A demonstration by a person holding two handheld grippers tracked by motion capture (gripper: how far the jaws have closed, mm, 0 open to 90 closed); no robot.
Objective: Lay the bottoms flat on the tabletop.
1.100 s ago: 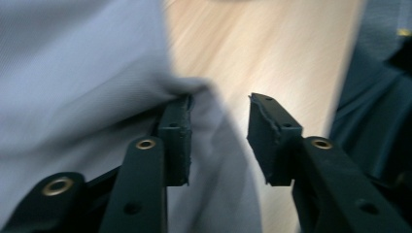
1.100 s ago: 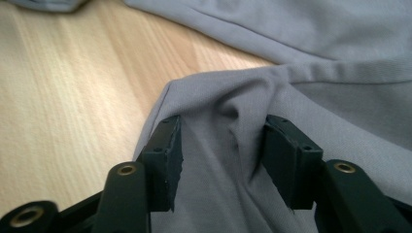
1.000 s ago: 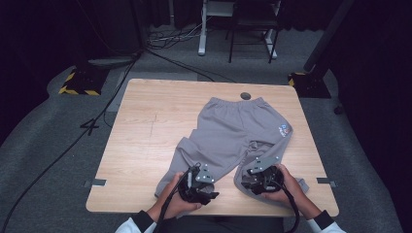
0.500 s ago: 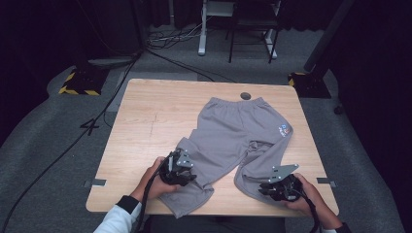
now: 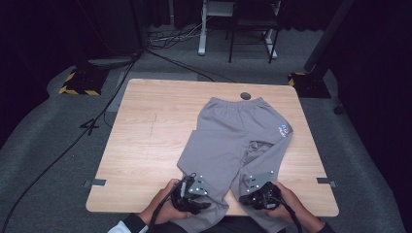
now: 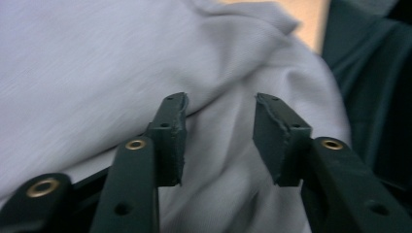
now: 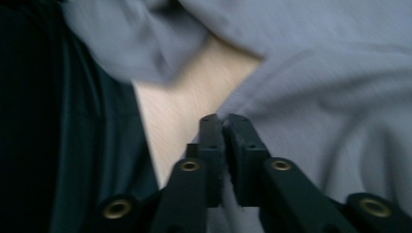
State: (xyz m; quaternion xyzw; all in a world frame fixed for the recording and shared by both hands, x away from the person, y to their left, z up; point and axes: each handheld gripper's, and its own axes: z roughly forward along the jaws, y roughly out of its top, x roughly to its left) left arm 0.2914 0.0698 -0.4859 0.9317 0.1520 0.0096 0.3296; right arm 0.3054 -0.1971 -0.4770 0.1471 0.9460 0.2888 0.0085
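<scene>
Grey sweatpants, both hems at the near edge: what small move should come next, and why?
Probably close the left gripper on the fabric. Its jaws stand apart over the grey sweatpants, a fold between them unpinched, while the right gripper looks shut on the other leg's edge.

- A lab or studio set up for recording, not a home.
- Dark curtains (image 5: 43,29) close off the back and sides, leaving a black surround.
- Grey carpet (image 5: 53,145) covers the floor.
- Black cables (image 5: 92,126) run across it past the table's left edge.
- A bare wooden table (image 5: 145,126) stands alone in the middle.
- Stand bases marked with yellow-black hazard tape (image 5: 80,82) sit off its far corners.
- A white desk frame (image 5: 204,29) and a chair (image 5: 252,29) stand behind.
</scene>
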